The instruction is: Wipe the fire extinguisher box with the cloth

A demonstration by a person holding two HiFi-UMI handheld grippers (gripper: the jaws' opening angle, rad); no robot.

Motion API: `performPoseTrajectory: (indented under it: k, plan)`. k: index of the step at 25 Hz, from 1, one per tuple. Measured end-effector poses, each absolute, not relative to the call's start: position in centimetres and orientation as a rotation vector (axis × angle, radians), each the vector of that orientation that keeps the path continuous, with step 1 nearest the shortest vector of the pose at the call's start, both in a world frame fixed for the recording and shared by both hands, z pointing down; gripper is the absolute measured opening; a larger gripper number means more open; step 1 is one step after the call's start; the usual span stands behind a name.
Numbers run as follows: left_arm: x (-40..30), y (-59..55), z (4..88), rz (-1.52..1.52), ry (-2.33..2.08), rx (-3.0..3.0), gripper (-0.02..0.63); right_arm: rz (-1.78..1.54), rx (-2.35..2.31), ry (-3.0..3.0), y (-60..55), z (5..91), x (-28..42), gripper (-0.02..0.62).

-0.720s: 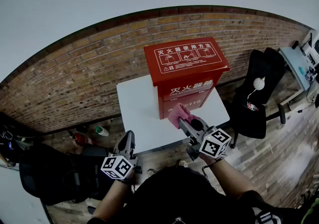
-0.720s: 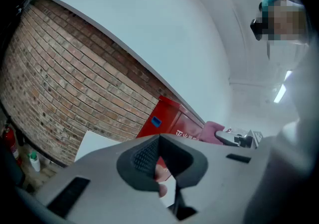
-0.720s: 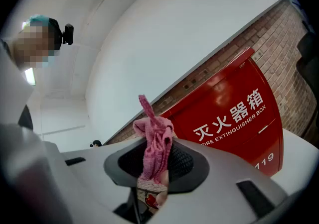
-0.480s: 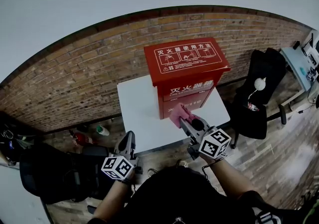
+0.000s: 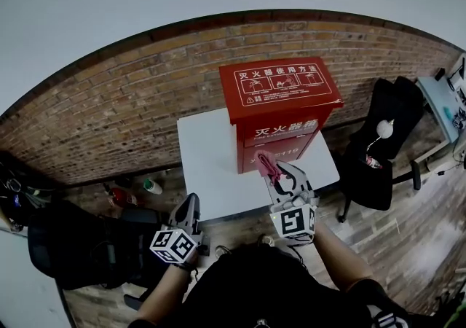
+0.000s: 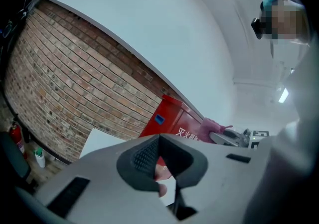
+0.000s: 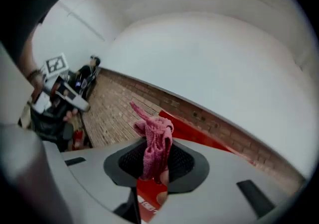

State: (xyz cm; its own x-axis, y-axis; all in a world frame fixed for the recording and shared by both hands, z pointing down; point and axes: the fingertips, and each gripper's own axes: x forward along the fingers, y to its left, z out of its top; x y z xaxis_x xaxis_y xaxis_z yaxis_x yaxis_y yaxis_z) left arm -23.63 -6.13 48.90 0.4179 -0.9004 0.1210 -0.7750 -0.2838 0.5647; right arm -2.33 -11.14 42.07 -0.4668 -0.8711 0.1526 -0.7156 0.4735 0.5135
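Currently right gripper clenched on pink cloth, pressed at near face of fire extinguisher box on table. Left gripper closed, empty, nearer me. I worry: narrow pinch, friction drags cloth out; hard push slides box.

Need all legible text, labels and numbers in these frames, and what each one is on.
"灭火器使用方法": white heading on the lid of the fire extinguisher box.
"灭火器箱": large white characters on the box front.
Smaller line below that on the front: too small to read, and partly behind the cloth.
Captions under the lid pictograms: too small to read.
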Motion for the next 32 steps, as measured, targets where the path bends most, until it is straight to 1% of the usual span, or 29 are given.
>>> performPoseTrajectory:
  k: [5, 11, 21, 32]
  plan:
    - [-24.4, -5.3, 49.3, -0.300, -1.438, 2.101, 0.018, -0.989, 1.264, -1.894, -13.6, 42.0, -4.0, 0.107]
    - [-26.1, -4.4, 49.8, -0.307, -1.483, 2.065, 0.018, -1.227, 1.191, -1.532, -17.1, 43.1, -5.9, 0.107]
    - [-28.6, -2.9, 50.6, -0.322, -1.540, 2.002, 0.018, -1.296, 1.222, -1.390, -19.8, 42.5, -6.9, 0.107]
    - [-29.1, -2.5, 51.1, -0.315, -1.548, 1.982, 0.018, -1.295, 1.215, -1.343, -20.4, 43.6, -7.4, 0.107]
